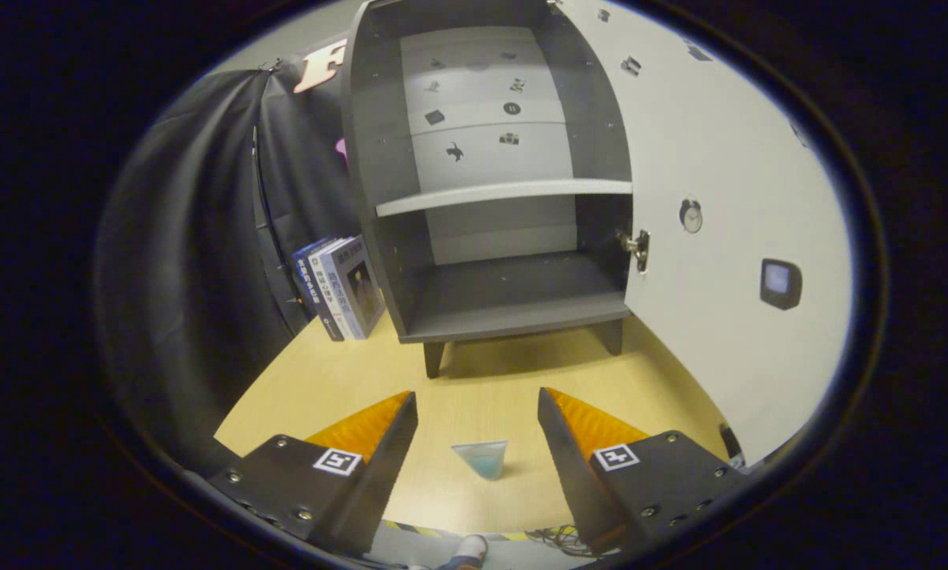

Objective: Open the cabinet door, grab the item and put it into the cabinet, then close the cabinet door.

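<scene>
Light is even and moderately bright, falling from above: the cabinet (489, 182) throws a soft shadow onto the table (481, 380) beneath it, and its lower compartment is dimmer than the upper. The open door (719, 198) on the right is the brightest surface, pale but not blown out. Fisheye distortion bows the cabinet's sides outward. The far centre is sharp; the near gripper (477, 412), its 2 fingers spread wide, looks slightly soft.

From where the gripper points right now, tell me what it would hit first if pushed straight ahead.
Probably the small blue cup, standing on the table between the open gripper's fingers, untouched. Beyond it comes the open cabinet. If the gripper rides higher than the cup, it may pass over; depth is unclear.
</scene>
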Tool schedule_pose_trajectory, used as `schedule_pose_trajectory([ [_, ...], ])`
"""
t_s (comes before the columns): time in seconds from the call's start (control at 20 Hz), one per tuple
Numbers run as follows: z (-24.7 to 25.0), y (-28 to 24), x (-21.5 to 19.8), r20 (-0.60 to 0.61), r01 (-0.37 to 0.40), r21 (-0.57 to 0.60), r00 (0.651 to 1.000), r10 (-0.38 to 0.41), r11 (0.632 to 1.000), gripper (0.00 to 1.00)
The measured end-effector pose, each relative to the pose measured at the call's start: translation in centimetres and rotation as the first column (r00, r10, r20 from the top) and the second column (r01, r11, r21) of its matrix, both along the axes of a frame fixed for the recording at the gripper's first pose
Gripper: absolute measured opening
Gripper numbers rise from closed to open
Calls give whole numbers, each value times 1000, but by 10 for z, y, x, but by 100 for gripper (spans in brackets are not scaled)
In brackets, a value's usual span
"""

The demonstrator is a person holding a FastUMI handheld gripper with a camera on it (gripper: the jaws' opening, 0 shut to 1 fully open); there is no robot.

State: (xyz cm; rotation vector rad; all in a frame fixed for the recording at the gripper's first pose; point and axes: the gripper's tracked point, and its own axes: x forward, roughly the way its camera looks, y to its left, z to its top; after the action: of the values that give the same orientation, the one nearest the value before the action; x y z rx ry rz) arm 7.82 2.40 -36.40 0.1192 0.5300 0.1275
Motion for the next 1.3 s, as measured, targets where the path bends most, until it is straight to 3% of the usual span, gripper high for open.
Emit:
schedule_pose_trajectory([
  [0.6, -128, 15, 8, -174, -9, -32, 985, 4, 999, 90],
  [0.7, -127, 12, 7, -169, 2, -36, 986, -8, 999, 61],
  [0.95, -105, 8, 10, -161, 12, -15, 987, -14, 1000, 57],
  [1.3, 8, 11, 45, 13, -4, -7, 1000, 4, 1000, 57],
])
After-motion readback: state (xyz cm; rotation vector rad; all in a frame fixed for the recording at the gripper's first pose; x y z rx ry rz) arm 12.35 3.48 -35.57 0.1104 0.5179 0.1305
